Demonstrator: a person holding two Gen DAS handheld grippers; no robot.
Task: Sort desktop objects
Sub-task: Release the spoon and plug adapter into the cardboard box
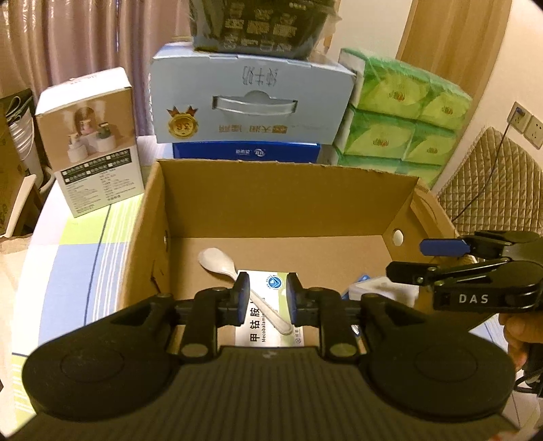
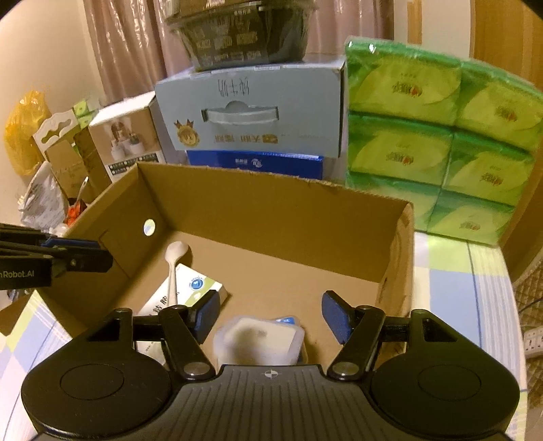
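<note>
An open cardboard box (image 1: 288, 200) (image 2: 271, 210) stands on the table. Inside lie a white medicine box (image 1: 268, 308) (image 2: 190, 285), a white plastic spoon (image 1: 217, 263) (image 2: 174, 257) resting across it, and a small translucent plastic tub (image 2: 259, 339) (image 1: 380, 288). My left gripper (image 1: 267, 298) hovers over the box's near edge, open, above the medicine box and spoon handle, holding nothing. My right gripper (image 2: 269, 313) is open wide above the tub, empty. It shows from the side in the left wrist view (image 1: 441, 261), and the left gripper shows in the right wrist view (image 2: 78, 254).
Behind the box stand a light blue milk carton (image 1: 251, 98) (image 2: 251, 108) with a dark bowl (image 2: 244, 30) on top, a green tissue multipack (image 1: 400, 115) (image 2: 441, 135), and a humidifier box (image 1: 91, 135). The checked tablecloth (image 1: 85, 244) covers the table. Bags and cartons crowd the left (image 2: 51, 176).
</note>
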